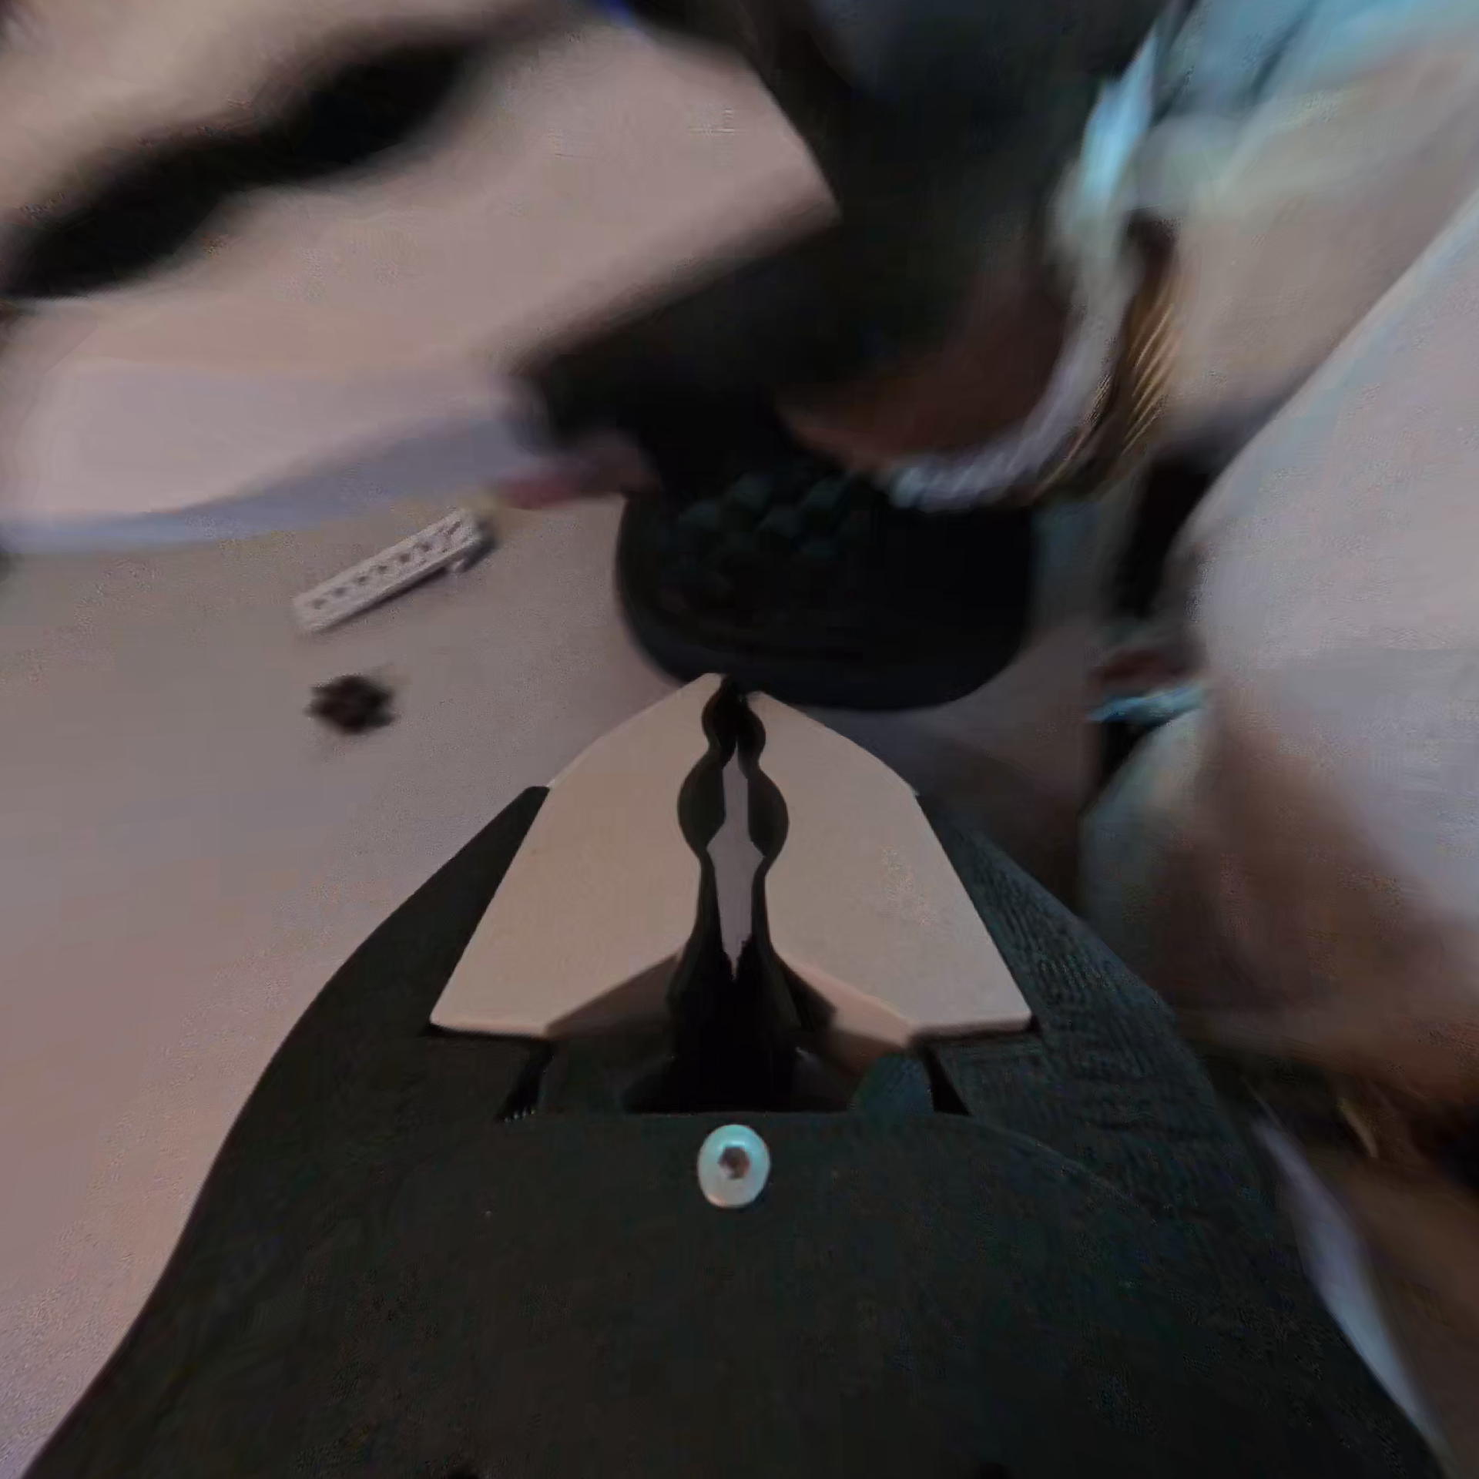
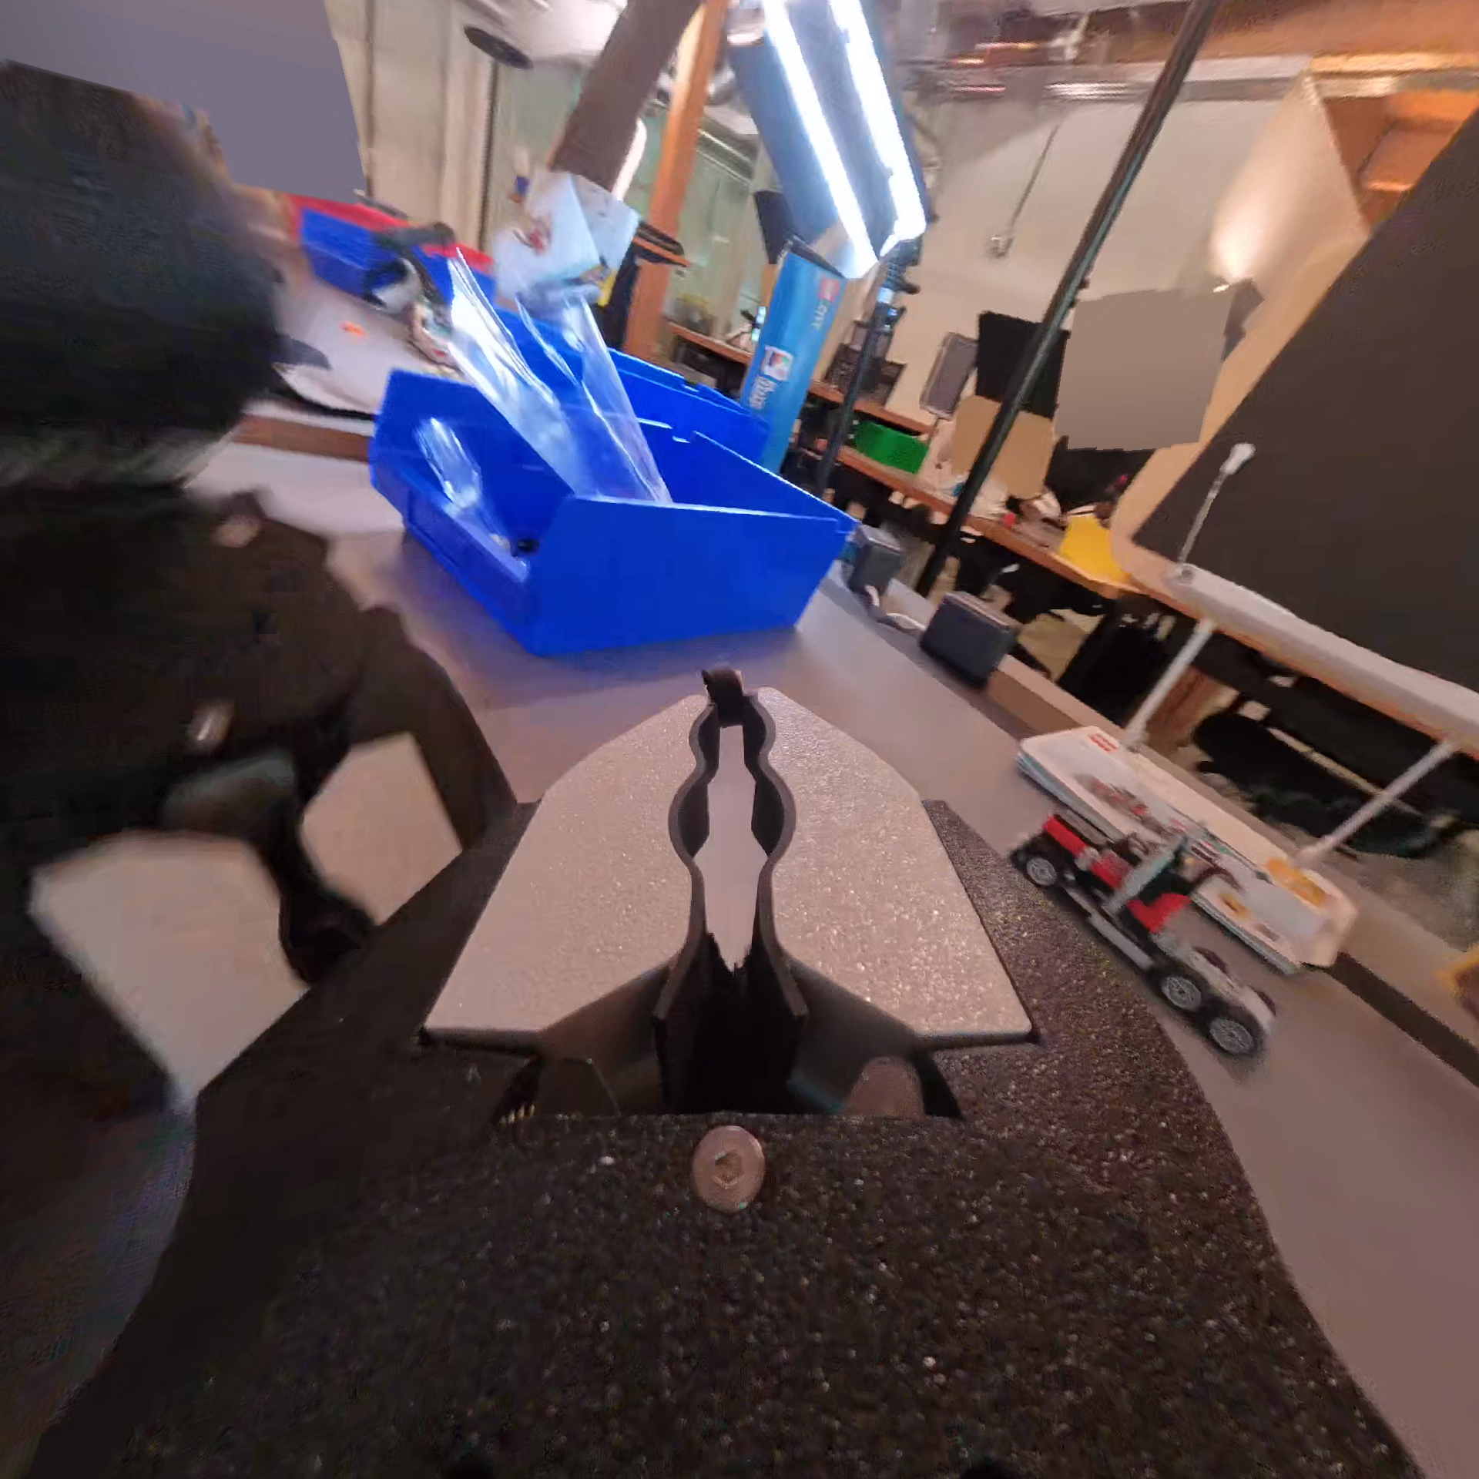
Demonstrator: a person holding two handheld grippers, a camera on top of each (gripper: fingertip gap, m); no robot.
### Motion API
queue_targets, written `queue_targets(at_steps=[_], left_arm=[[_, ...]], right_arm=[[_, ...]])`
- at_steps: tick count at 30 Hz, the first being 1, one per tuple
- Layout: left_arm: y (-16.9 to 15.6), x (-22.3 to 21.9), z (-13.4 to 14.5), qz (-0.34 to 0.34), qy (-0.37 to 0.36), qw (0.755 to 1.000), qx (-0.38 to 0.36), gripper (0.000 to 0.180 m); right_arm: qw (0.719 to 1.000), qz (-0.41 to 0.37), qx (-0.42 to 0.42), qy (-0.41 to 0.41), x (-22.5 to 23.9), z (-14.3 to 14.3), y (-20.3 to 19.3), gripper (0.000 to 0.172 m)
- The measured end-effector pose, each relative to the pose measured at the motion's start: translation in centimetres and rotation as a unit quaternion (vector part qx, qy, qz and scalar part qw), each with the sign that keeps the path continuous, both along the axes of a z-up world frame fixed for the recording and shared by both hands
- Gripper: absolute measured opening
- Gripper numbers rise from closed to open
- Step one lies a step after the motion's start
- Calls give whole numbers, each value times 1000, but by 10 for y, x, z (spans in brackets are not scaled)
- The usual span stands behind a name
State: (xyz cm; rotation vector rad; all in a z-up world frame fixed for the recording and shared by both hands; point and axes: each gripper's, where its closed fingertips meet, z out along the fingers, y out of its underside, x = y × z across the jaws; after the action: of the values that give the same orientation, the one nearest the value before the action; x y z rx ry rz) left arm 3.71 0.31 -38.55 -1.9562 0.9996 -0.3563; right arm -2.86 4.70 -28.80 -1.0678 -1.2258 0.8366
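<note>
Black peg (image 2: 723, 690) pinched in right gripper (image 2: 724, 704) near blue bin (image 2: 680, 576); left gripper (image 1: 730, 704) closed, empty.

The left wrist view is looking dim and warm, and nearly everything past the gripper (image 1: 732, 695) is smearing into heavy motion blur: the black lump (image 1: 816, 608) just ahead of it, the pale shapes above and right of it. Only the gripper itself is staying sharp, though its body is sinking into near-black shadow. The right wrist view is coming out much brighter. A tube light (image 2: 848, 136) above the blue bin (image 2: 656, 560) is blowing out white and throwing glare on the clear plastic (image 2: 520, 376) inside the bin. The dark shape (image 2: 144, 480) left of the bin is blurring badly, and the truck (image 2: 1144, 912) is streaking. Straight lines are bending toward the edges.
</note>
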Motion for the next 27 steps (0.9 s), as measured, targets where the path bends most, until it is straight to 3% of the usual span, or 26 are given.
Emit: queue_targets(at_steps=[1, 2, 3, 5, 7, 8, 9, 11, 17, 22, 27], left_arm=[[6, -1, 0, 10, 53, 997, 53, 0], [14, -5, 13, 28, 60, 992, 110, 0], [20, -16, 25, 55, 15, 991, 122, 0], [26, -48, 40, 97, -114, 986, 68, 1], [24, -61, 62, 87, -227, 968, 60, 3], [22, -61, 70, 69, -251, 963, 75, 12], [21, -59, 74, 56, -252, 962, 91, 24], [23, -56, 76, 40, -223, 966, 121, 29], [26, -53, 80, 23, -207, 967, 147, 6], [31, -56, 75, 73, -205, 965, 144, 4], [34, -58, 64, 136, -198, 966, 94, 3]], right_arm=[[1000, 5, 3, -19, -5, -2, -1, 6], [999, 6, 10, -42, -6, -10, -1, 6], [999, 12, -3, -53, -4, -18, -2, 5], [997, 21, -57, -45, 8, -23, 4, 6], [992, 64, -103, -41, 12, -21, 3, 5], [988, 94, -119, -38, 11, -20, -2, 5], [982, 128, -135, -43, 10, -20, -8, 5], [975, 164, -143, -51, 9, -21, -15, 5], [971, 186, -141, -47, 8, -17, -20, 5], [979, 141, -145, -36, 5, -21, -13, 5], [989, 61, -121, -57, 2, -28, -9, 5]])
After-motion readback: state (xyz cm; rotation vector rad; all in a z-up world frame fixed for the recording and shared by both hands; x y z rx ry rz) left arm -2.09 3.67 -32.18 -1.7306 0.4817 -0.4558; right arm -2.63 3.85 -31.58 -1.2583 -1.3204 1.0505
